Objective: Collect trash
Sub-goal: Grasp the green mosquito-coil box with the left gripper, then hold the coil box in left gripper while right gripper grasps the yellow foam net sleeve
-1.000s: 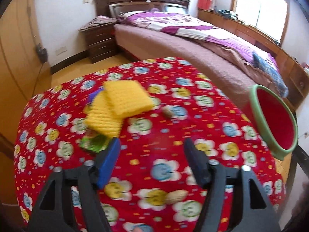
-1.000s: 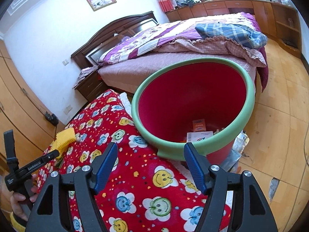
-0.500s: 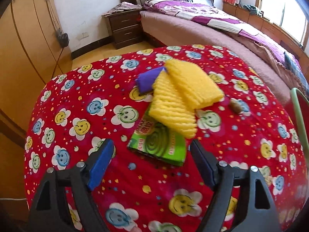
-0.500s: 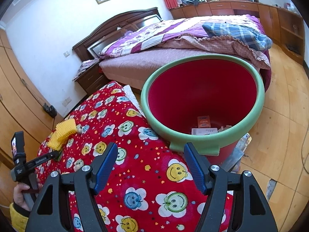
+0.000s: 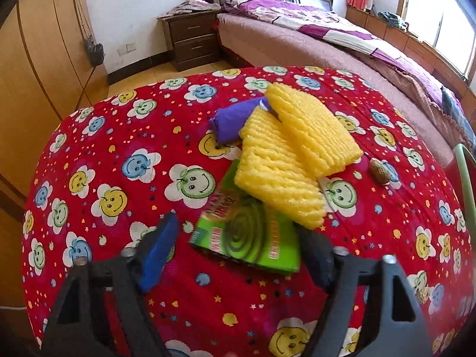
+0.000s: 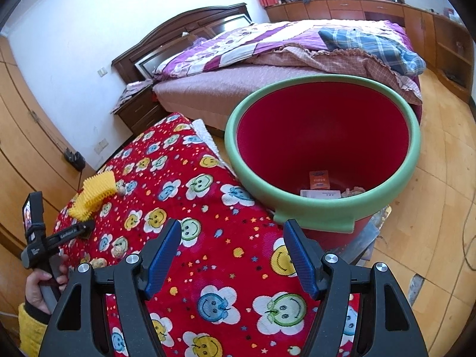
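Note:
A green coil-pattern box lies on the red smiley tablecloth. Two yellow foam nets lie partly on it, and a purple wrapper sits behind them. A peanut shell lies to the right. My left gripper is open, its fingers on either side of the box's near edge. My right gripper is open and empty above the table's corner, in front of the red bin with a green rim. Small boxes lie in the bin.
A bed stands behind the table and bin. A dark nightstand stands by the far wall and wooden wardrobes on the left. Peanut shells lie near the table's left side. The bin stands on the wooden floor.
My left gripper has moved forward and down onto the green box, which now sits between its fingers. My right gripper has drawn back a little from the bin and stays open.

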The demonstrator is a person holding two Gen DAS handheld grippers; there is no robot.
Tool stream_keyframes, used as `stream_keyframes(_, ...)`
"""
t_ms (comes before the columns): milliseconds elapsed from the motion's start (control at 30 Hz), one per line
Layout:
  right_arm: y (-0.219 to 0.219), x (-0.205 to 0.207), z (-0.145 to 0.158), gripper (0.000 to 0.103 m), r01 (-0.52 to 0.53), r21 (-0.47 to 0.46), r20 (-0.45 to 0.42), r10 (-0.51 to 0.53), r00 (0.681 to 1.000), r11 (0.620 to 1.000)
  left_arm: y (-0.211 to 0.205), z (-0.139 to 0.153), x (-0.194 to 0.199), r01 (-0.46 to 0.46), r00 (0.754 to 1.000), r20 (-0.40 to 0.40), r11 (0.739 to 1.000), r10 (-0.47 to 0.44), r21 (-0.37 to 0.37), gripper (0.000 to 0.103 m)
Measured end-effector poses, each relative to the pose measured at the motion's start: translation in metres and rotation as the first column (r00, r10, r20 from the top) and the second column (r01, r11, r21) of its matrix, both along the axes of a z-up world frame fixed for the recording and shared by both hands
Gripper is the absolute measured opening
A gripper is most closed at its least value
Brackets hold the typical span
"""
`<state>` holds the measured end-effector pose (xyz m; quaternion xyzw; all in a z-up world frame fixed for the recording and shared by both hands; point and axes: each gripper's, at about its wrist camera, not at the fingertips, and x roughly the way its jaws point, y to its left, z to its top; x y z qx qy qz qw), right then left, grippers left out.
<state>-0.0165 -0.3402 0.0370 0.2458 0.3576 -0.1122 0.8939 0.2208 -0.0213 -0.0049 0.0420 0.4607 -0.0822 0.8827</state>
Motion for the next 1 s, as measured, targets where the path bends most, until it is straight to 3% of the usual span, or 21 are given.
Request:
stream_keyframes(267,0.015,0.008,0.007,0.072,-0.052,-0.018,0.010,0.052,0.999,0.998,0.023,0.007,-0.017,-0.014,1.000,-0.013,0.999,0.013,-0.044,0.068)
stream_keyframes(500,0.039,0.025,0.014,0.072,-0.128,-0.037,0.011,0.128,0.992,0.991,0.051,0.018,-0.034,-0.053,0.999,-0.001,0.998,0.053,-0.039,0.068)
stream_keyframes(767,0.073,0.068,0.027,0.072,-0.228,-0.065,0.009,0.229,0.973,0.972,0.070,0.039,-0.020,-0.112,0.993,0.038,0.990,0.116,-0.088,0.068)
stream_keyframes(1000,0.108,0.126,0.033,0.072,-0.324,-0.106,-0.012,0.324,0.946,0.940,0.068,0.040,0.007,-0.132,0.989,0.047,0.983,0.138,-0.125,0.068)
